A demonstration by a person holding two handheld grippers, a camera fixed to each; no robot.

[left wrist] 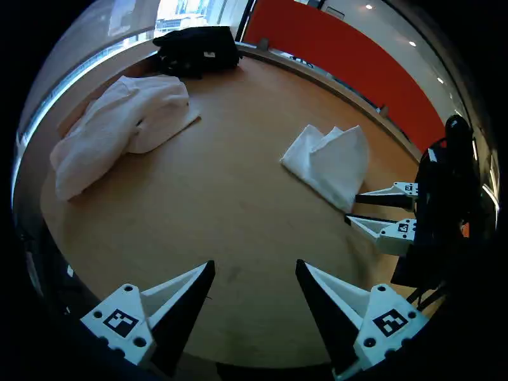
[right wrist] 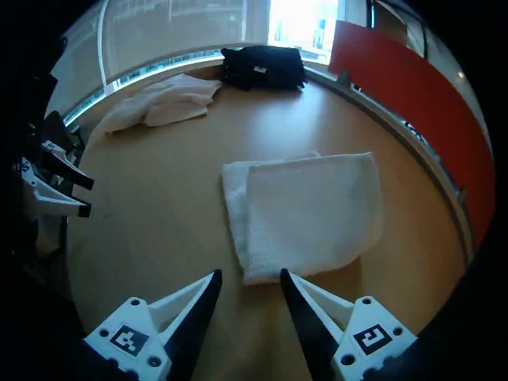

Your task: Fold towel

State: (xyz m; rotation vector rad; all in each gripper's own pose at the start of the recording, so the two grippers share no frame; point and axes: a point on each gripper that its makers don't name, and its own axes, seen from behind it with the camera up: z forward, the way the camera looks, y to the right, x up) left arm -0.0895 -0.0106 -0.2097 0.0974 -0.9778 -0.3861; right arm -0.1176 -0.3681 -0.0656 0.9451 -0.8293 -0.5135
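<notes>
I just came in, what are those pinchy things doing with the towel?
A person is folding towels with two hand-held grippers. One folded towel lies on the wooden table, just ahead of the right gripper. It and the left gripper are both open, holding nothing. A rumpled towel pile and a black bag sit near the window.

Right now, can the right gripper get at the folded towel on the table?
Probably yes. The right gripper is open, and the near edge of the folded towel lies right at its fingertips. Nothing stands between them on the table.
</notes>
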